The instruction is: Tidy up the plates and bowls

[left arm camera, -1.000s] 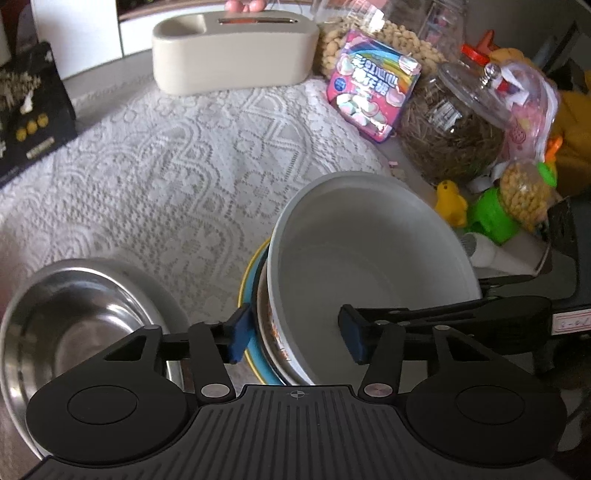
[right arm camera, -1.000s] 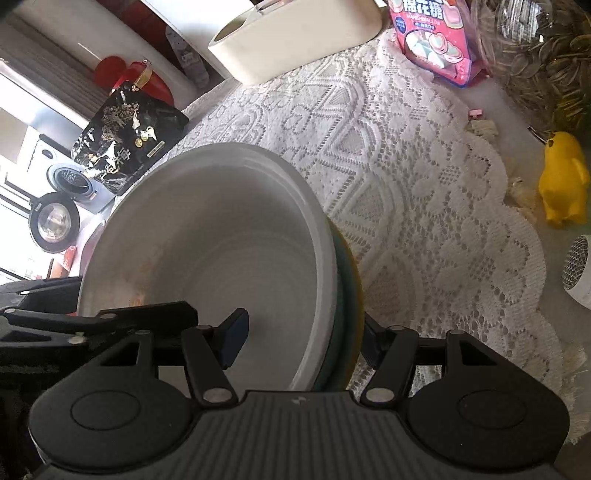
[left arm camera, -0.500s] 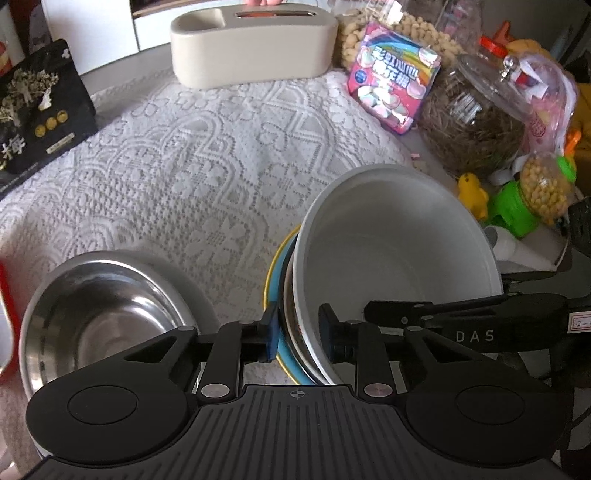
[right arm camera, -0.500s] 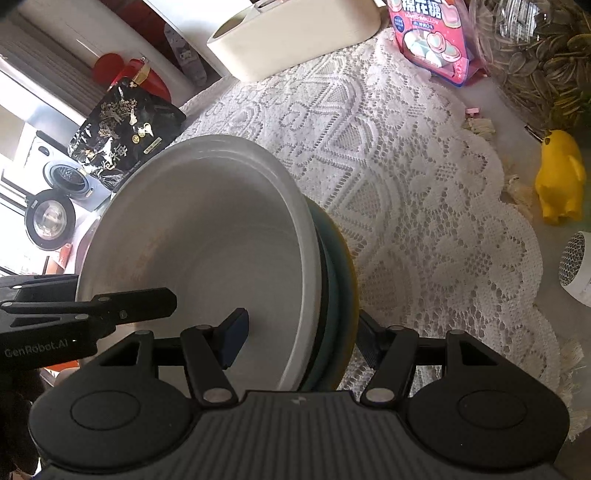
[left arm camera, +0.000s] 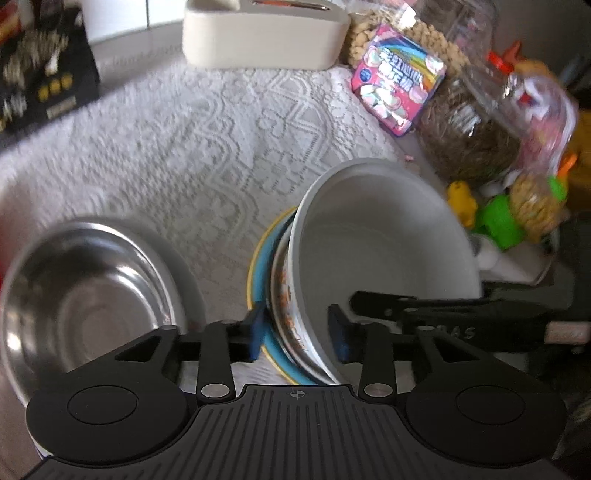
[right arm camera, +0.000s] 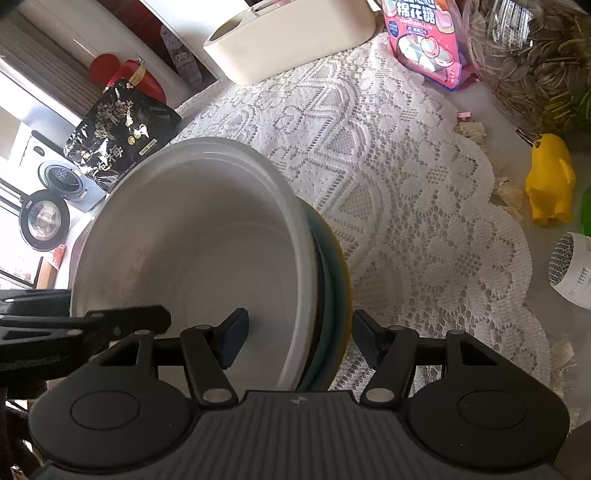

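Observation:
A white bowl [left arm camera: 380, 236] with an orange pattern outside sits stacked on a blue plate with a yellow rim [left arm camera: 263, 258], tilted above the lace cloth. My left gripper [left arm camera: 299, 332] straddles the near rim of the stack, one finger outside the plate, one inside the bowl, jaws partly apart. My right gripper [right arm camera: 299, 339] straddles the opposite rim of the white bowl [right arm camera: 207, 236] and the blue plate [right arm camera: 334, 266], jaws wide, pads not touching. A steel bowl [left arm camera: 81, 295] sits to the left on the table.
A cream box [left arm camera: 266, 33], a pink marshmallow bag [left arm camera: 399, 77], seed jars [left arm camera: 469, 140], a yellow duck toy [right arm camera: 550, 181] and a green toy [left arm camera: 502, 221] line the back and right. A black packet [right arm camera: 118, 125] lies at the left.
My left gripper, nearly shut on the bowl and plate rim half a second ago, has opened wider. The view has shifted and blurred slightly. The right gripper stays wide around its rim.

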Demonstrator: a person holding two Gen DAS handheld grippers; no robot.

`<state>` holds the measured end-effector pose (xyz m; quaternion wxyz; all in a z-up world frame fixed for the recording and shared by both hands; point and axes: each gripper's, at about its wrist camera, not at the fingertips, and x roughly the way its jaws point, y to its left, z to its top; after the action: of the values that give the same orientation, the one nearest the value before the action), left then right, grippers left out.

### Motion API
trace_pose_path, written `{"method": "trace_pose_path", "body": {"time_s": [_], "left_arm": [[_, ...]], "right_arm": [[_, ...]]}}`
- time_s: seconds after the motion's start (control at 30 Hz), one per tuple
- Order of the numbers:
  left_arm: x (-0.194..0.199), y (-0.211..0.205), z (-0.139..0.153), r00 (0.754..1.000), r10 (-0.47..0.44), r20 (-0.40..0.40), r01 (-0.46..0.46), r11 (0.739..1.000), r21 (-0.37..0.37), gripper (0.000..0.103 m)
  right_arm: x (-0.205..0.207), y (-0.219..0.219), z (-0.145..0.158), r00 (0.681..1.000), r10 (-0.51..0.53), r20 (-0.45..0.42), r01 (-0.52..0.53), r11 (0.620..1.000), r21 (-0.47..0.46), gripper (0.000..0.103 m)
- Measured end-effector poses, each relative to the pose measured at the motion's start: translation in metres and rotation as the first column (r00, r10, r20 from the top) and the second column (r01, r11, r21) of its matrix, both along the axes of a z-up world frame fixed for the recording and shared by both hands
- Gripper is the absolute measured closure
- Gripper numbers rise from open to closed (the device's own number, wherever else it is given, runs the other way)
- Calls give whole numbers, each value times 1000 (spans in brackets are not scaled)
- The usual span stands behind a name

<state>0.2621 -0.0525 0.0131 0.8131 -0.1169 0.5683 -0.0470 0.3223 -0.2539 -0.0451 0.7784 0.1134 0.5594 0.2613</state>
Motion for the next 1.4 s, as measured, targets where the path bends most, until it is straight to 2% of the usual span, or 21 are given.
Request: {"method": "trace_pose_path", "body": {"time_s": [0.07,0.13,0.27,0.4,0.53,0.63,0.67,0.7,0.8,0.97,1.17,1.27,1.4], "left_arm": [[0,3,-1,1000,9,3,-9,1000,-26,57],[-1,0,-1,1000,-3,10,3,999,-37,49],[-2,-6,0,999,-31,20,32,999,-29,42],[-2,-2,0,999,-31,20,32,998,-47,42],[-5,11,2,1000,-8,29,11,994,-104,45],[-10,12,8,997,0,71,-3,999,33,47],[-9,12,8,997,-3,76,-2,998,58,47],[-8,12,7,997,1,71,-5,998,55,47],[-3,12,1,999,8,51,-7,1000,-19,47],[8,4,-8,999,3,39,-3,1000,-11,47],[16,6,-25,1000,11,3,-11,999,-47,47],[17,4,-28,1000,12,-2,-12,998,-63,40],[19,0,-29,1000,1,-7,-2,996,-92,24]], "right_arm": [[0,1,0,1000,2,2,-2,1000,0,41],[-1,1,1,1000,4,6,-4,1000,0,41],[-1,1,1,1000,1,6,-1,1000,-2,41],[0,0,0,1000,-3,3,3,1000,-3,41],[1,-1,1,1000,-7,6,7,1000,0,41],[1,-2,2,1000,-10,9,10,1000,2,41],[1,-2,2,1000,-10,9,10,1000,2,41],[1,-1,2,1000,-9,9,9,1000,1,41],[0,0,2,1000,-6,11,6,1000,-4,41],[2,-3,-1,1000,-13,-13,13,1000,8,41],[5,-8,-4,999,-16,-47,18,999,45,41],[5,-9,-6,999,-17,-47,19,999,43,41],[7,-10,-8,998,-16,-64,20,998,64,41]]}}
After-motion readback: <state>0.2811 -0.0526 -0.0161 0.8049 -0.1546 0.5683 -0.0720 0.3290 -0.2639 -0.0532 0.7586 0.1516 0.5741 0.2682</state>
